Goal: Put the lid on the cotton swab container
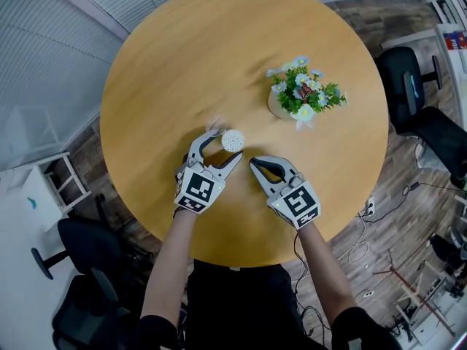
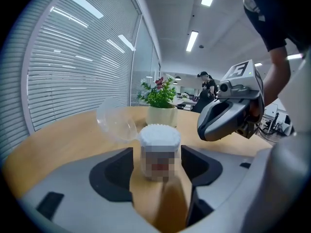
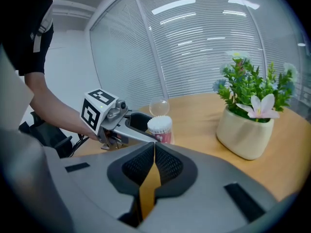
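While the left gripper (image 1: 225, 146) jaws gape round one container (image 1: 232, 139) beside one lid (image 2: 115, 123), the right gripper (image 1: 254, 163) jaws meet.

1. The left grey plastic gripper (image 1: 225, 146) is stretched forward, nose angled up and to the right. Its jaws are spread wide and the black pads press on nothing.
2. The left black-and-white marker cube (image 1: 198, 189) faces up at the camera, and behind it the bare left forearm (image 1: 169, 265) runs almost straight out from the body.
3. The right grey plastic gripper (image 1: 255, 164) sits just beside it, nose turned up and to the left. Its jaws are fully together with nothing between them.
4. The right black-and-white marker cube (image 1: 300, 205) is tilted outward. The bare right forearm (image 1: 321, 268) comes in from the lower right.
5. The two noses are near each other but apart.
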Motion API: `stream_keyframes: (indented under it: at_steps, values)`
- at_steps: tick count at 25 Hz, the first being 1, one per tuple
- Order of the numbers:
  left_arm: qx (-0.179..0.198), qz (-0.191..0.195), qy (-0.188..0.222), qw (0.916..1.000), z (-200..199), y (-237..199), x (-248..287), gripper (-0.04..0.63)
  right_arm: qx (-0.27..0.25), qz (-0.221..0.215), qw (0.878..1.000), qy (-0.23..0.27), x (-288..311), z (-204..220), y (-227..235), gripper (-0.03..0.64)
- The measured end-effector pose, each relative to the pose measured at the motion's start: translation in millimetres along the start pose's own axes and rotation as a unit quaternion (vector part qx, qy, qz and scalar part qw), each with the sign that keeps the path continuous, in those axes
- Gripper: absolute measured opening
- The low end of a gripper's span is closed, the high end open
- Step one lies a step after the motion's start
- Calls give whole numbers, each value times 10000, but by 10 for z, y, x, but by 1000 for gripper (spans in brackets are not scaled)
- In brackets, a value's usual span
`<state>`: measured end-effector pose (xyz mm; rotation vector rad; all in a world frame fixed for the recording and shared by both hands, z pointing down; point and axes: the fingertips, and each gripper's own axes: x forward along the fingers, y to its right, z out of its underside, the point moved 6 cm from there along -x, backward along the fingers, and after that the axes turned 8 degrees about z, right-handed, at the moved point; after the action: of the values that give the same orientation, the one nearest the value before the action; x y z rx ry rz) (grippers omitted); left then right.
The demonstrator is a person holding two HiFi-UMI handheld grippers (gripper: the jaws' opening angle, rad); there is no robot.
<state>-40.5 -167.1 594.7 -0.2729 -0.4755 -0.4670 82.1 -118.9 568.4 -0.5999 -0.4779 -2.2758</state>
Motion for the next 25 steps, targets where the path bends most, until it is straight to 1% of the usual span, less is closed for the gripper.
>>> stream_keyframes:
  at_steps: [6, 8, 9, 14, 16, 18, 20, 21, 23, 25]
  values:
    - [147, -214, -137, 9996, 14, -23, 57, 296, -9, 20, 10000, -42, 3, 33, 6, 6]
    - [242, -261, -153, 9992, 21, -17, 65, 264, 4, 17, 10000, -64, 0, 60, 14, 6]
    - [252, -290, -152, 9991, 22, -21, 65, 249, 10, 19, 10000, -70, -2, 67, 15, 6]
    - [226, -346, -150, 9990, 14, -38, 60, 244, -10, 83, 10000, -17, 12, 24, 31, 6]
    - [230, -352, -152, 9990, 13, -37, 59, 241, 14, 39, 10000, -2, 9, 13, 34, 6]
    - [225, -353, -159, 9990, 16, -35, 59, 241, 75, -83, 9997, 211, -7, -51, 35, 7]
    - [220, -354, -164, 9990, 23, -35, 62, 241, 122, -247, 9980, 565, -31, -158, 34, 9]
    - [221, -355, -163, 9990, 24, -36, 64, 241, 129, -306, 9970, 696, -37, -212, 40, 17]
    - [223, -354, -165, 9990, 23, -39, 71, 241, 96, -340, 9961, 803, -34, -318, 64, 118]
    - [223, -351, -172, 9990, 25, -39, 76, 240, -7, -292, 9959, 859, -31, -451, 87, 132]
